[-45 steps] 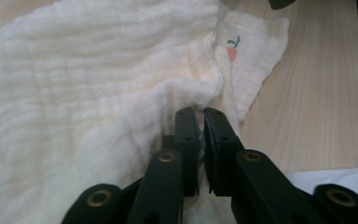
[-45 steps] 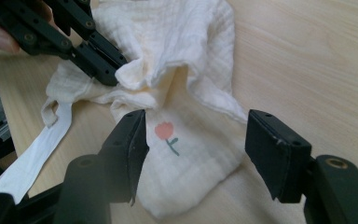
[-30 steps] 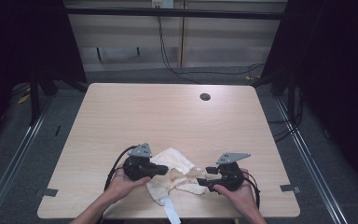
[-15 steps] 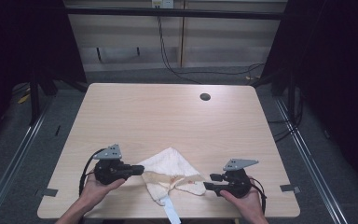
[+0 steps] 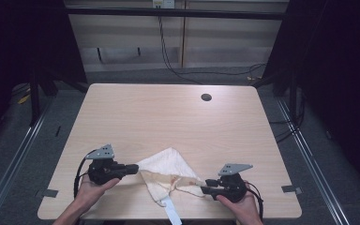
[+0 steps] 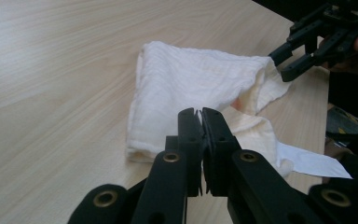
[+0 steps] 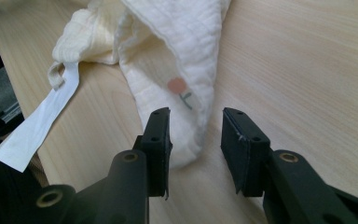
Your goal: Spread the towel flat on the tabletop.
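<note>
The cloth (image 5: 168,171) lies crumpled at the table's (image 5: 168,117) near edge, its white tag (image 5: 172,213) overhanging. The left gripper (image 5: 133,168) is clenched on its left corner. The right gripper (image 5: 206,186), jaws just closing, straddles its right corner unpinched. Far tabletop lies bare.

Both forearms come in from the near edge, each hand wrapped around its gripper body. The left gripper (image 5: 132,168) lies level, pointing right, jaws pressed together. The right gripper (image 5: 206,185) points left, its jaws apart, having just been closing
</note>
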### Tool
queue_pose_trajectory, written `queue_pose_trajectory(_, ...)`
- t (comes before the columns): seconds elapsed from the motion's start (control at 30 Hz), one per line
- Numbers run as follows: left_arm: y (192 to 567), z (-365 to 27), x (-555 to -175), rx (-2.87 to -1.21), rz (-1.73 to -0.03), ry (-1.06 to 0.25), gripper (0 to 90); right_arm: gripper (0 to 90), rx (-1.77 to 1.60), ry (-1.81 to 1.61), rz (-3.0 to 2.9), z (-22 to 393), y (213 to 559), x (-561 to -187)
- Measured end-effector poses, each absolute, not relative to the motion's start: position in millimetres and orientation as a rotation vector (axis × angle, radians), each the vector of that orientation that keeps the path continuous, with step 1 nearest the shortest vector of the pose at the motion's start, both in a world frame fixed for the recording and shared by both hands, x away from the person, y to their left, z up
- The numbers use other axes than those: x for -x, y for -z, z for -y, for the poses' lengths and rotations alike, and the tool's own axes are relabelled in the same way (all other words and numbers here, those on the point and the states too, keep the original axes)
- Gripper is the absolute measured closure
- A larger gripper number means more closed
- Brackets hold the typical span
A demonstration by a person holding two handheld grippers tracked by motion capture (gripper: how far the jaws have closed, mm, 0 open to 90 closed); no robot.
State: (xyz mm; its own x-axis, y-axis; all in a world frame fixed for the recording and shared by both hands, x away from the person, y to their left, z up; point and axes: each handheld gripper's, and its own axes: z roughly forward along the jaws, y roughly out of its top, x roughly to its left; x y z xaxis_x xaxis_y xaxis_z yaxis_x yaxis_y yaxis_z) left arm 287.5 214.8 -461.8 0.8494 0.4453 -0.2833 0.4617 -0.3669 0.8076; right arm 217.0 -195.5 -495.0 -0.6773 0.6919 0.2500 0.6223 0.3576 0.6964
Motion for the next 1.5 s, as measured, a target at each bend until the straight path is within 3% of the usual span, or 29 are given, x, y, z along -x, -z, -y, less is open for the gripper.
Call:
queue_pose_trajectory(0.47,462.5,-230.0,-289.9,-1.976,-0.7,0.026,87.3,70.4,-1.126,-1.198,-2.586,185.2,497.3,-213.2)
queue_pose_trajectory(0.5,463.3,-228.0,-289.8,-1.985,-0.694,0.031,87.3,77.2,-1.113,-1.2,-2.601,182.8,497.5,-213.0)
queue_pose_trajectory(0.53,463.3,-228.0,-289.8,-1.985,-0.694,0.031,87.3,77.2,-1.113,-1.2,-2.601,182.8,497.5,-213.0)
queue_pose_trajectory(0.57,463.4,-226.9,-289.7,-1.988,-0.687,0.036,87.3,85.7,-1.1,-1.202,-2.605,182.7,496.8,-213.6)
queue_pose_trajectory(0.63,463.1,-226.6,-289.7,-1.987,-0.683,0.041,87.3,88.6,-1.116,-1.243,-2.594,186.5,495.0,-214.3)
queue_pose_trajectory(1.1,458.2,-222.0,-288.9,-1.966,-0.657,0.034,87.3,89.4,-1.152,-1.374,-2.489,208.9,473.4,-220.7)
queue_pose_trajectory(1.5,441.2,-226.7,-292.0,-1.908,-0.663,0.017,87.6,89.5,-1.049,-1.518,-2.424,212.8,424.2,-247.0)
